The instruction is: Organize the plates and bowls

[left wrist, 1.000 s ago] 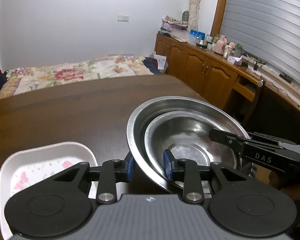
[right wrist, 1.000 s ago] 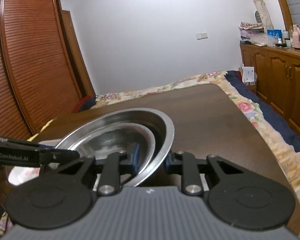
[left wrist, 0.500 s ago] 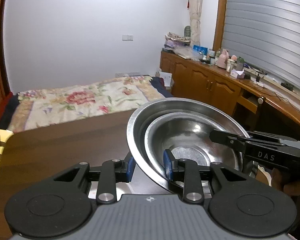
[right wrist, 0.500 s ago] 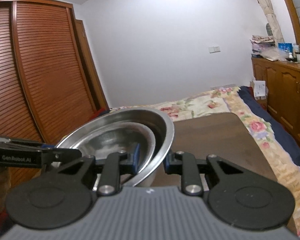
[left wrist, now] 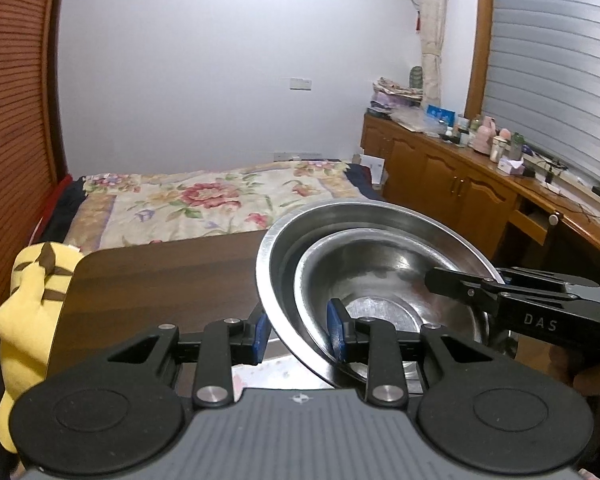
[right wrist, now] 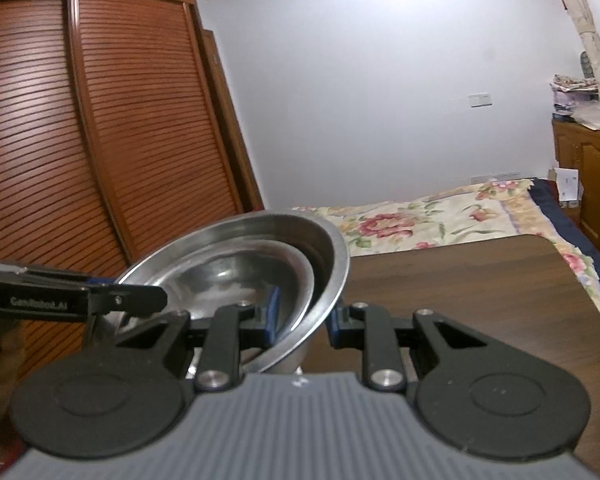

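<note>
Above dark table [left wrist: 160,280], both grippers, left gripper [left wrist: 300,338] and right gripper [right wrist: 300,320], clamped on nested steel bowls' [left wrist: 380,264] opposite rims.

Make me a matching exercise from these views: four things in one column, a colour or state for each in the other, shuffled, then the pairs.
1. large bowl
2. small bowl
3. table
4. plush toy

a. yellow
b. dark brown wood
c. nested inside another
d. rim clamped by both the left gripper and the right gripper

Pairs: 1-d, 2-c, 3-b, 4-a
</note>
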A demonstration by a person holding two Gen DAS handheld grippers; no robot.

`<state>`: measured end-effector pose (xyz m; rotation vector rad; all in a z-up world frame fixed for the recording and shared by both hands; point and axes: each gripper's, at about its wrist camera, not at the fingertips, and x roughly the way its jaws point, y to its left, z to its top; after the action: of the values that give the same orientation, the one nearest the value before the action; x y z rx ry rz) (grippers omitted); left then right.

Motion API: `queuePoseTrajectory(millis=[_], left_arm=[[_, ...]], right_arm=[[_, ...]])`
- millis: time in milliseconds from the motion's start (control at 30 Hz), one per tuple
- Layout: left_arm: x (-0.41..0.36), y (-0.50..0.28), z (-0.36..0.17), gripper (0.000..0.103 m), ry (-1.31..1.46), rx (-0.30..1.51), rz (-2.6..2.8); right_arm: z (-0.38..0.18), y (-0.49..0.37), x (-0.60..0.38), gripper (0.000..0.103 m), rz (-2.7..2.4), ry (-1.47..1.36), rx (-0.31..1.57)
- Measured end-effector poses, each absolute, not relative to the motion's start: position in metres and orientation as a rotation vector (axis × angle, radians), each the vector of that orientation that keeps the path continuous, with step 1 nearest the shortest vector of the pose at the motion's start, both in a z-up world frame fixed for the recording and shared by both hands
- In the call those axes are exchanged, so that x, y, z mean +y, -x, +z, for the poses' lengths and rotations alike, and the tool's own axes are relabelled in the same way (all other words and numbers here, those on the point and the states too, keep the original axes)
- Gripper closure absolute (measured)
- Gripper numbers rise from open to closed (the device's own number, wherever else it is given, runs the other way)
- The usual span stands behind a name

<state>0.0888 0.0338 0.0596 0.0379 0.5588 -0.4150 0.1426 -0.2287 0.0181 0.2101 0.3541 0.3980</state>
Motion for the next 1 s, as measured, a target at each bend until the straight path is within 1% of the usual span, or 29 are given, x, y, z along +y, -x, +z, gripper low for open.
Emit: queuePoseTrajectory(millis=[633,1000], left_arm=[[0.062,-0.082,0.001,0.071,0.016,0.582,-0.333],[0.069,-0.075,-0.018,0.071,0.041,0.584,-0.282]], right_arm=[[-0.008,-0.147,-0.192,0.077,0.427,-0.159,0.452],[-0.019,-0.148,-0.178,0.077,0.453,-0.137,0.471]])
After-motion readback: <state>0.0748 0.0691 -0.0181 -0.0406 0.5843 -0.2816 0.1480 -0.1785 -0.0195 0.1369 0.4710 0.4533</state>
